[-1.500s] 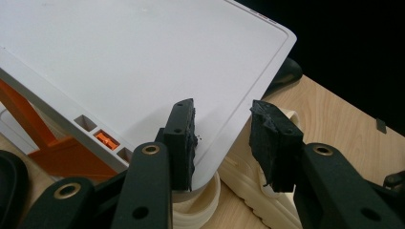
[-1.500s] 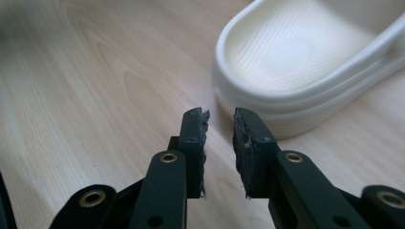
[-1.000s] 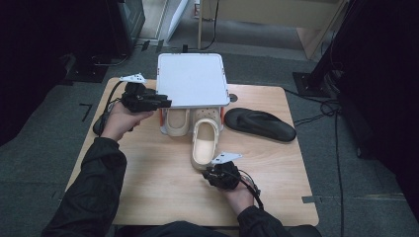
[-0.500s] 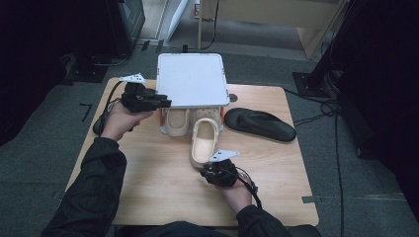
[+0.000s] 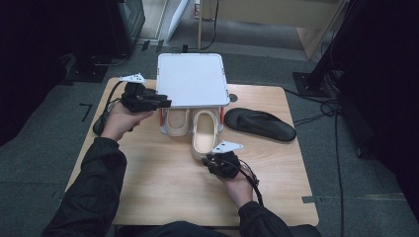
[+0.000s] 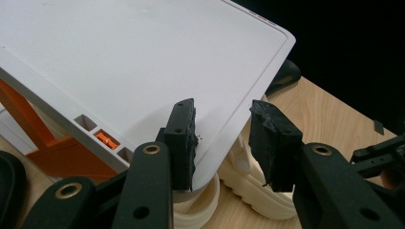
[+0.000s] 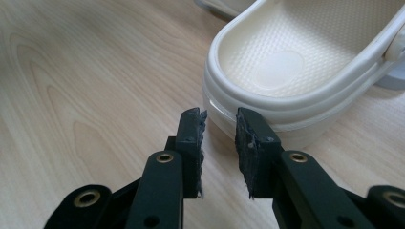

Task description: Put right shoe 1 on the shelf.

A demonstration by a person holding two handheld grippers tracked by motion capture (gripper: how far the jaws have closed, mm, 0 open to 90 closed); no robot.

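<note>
As my right gripper (image 7: 219,119) closes in behind clog (image 7: 305,71) heel, jaws parted, clog sits further under shelf (image 5: 190,79); left gripper (image 6: 222,119) released, straddling shelf corner.

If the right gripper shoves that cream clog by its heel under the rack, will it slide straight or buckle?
The cream clog looks like thick moulded foam, so probably light and stiff enough not to buckle. Its flat sole on the smooth wooden table should slide, though it may swivel if pushed off-centre. The right gripper sits open at the heel rim, which may dent slightly.

A wooden table (image 5: 163,192) stands on grey carpet (image 5: 44,163) amid dark surroundings.
</note>
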